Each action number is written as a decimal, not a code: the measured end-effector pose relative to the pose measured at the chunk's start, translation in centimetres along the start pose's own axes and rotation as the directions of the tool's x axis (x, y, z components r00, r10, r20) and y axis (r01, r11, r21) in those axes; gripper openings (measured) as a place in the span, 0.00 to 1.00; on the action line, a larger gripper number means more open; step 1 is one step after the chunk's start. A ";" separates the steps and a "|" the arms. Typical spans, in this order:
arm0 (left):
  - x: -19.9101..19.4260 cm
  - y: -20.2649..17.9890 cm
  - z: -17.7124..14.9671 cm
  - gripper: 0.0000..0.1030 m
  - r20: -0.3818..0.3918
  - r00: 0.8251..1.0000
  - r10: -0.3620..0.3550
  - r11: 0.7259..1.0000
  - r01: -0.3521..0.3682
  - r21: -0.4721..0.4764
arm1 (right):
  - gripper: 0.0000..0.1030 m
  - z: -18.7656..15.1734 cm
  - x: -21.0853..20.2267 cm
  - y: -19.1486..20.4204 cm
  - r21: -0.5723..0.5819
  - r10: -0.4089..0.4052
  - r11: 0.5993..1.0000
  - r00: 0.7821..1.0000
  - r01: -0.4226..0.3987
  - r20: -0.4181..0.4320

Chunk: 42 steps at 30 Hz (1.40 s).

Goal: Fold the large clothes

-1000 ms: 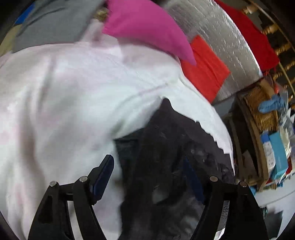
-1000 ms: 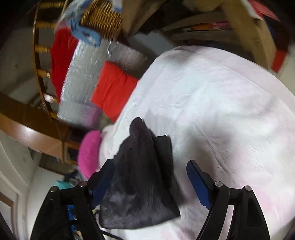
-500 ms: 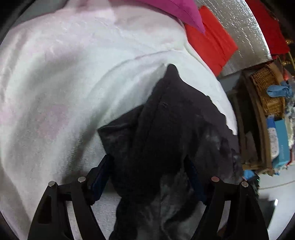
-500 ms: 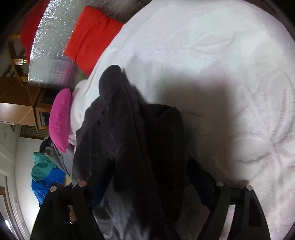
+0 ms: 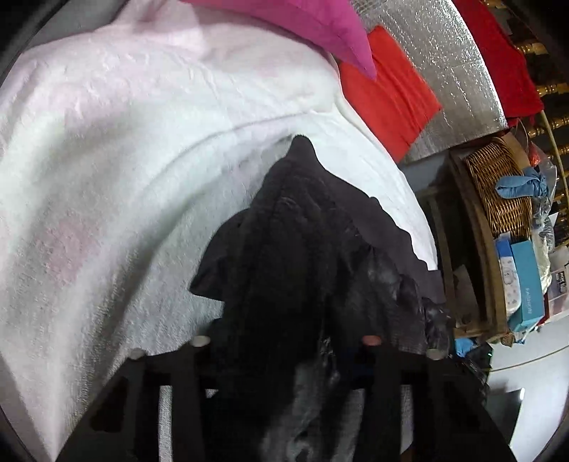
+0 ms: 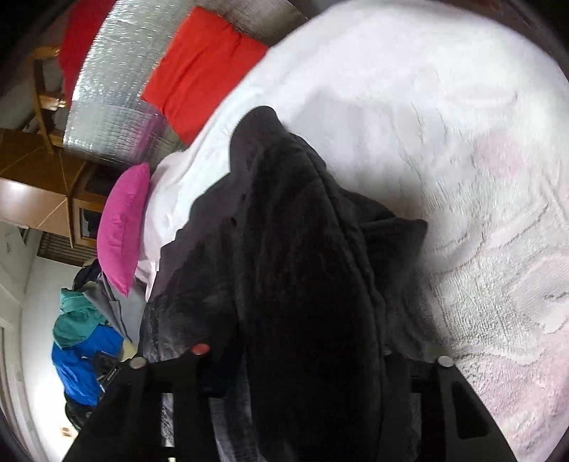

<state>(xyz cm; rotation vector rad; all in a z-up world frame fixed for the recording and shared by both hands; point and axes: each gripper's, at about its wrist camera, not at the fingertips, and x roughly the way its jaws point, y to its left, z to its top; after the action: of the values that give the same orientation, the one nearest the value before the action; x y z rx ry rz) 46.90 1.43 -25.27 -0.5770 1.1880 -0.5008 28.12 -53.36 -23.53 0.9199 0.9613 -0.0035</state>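
Both on the blanket [image 5: 124, 170]. Left gripper [image 5: 284, 350] just closed, pinching the black garment [image 5: 302, 248]; right gripper [image 6: 295, 359] likewise. Pink pillow [image 6: 122, 227] beyond.

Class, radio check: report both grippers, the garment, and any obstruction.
Left gripper, right gripper: fingers just closing, dark garment bunched between. Garment crumpled on white blanket, unfolded. Pink pillow at the edge, apart.

A bed [image 5: 106, 177] covered with a white, faintly pink-patterned blanket [image 6: 462, 177] carries a bunched black garment [image 5: 302, 248] near its edge. A pink pillow [image 6: 122, 227] and a red cloth [image 6: 202, 67] lie further along it.
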 end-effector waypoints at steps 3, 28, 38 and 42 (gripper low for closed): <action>-1.1 -0.5 -0.3 0.28 0.029 1.000 -0.005 1.000 0.004 0.017 | 0.40 -0.4 -1.1 1.6 -0.058 -0.007 0.998 0.999 0.009 0.048; 0.6 -0.9 -1.0 0.76 -0.027 0.984 0.179 0.983 -0.177 0.048 | 0.82 -1.1 -0.9 -2.1 0.187 -0.140 0.976 0.981 0.113 0.137; 1.8 -1.0 -0.2 0.54 -0.006 0.991 0.130 0.991 -0.130 0.030 | 0.72 -1.3 0.2 -0.7 0.161 -0.198 0.972 0.967 0.172 0.162; 1.6 -1.2 -0.4 0.45 0.010 0.991 0.130 0.991 -0.130 0.041 | 0.60 -1.6 -0.1 0.2 0.111 -0.203 0.977 0.960 0.184 0.194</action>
<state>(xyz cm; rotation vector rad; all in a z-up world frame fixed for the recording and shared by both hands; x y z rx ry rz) 46.89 -0.60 -25.73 -0.4619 1.1971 -0.4110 27.06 -52.19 -23.73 0.8877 0.8607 -0.3057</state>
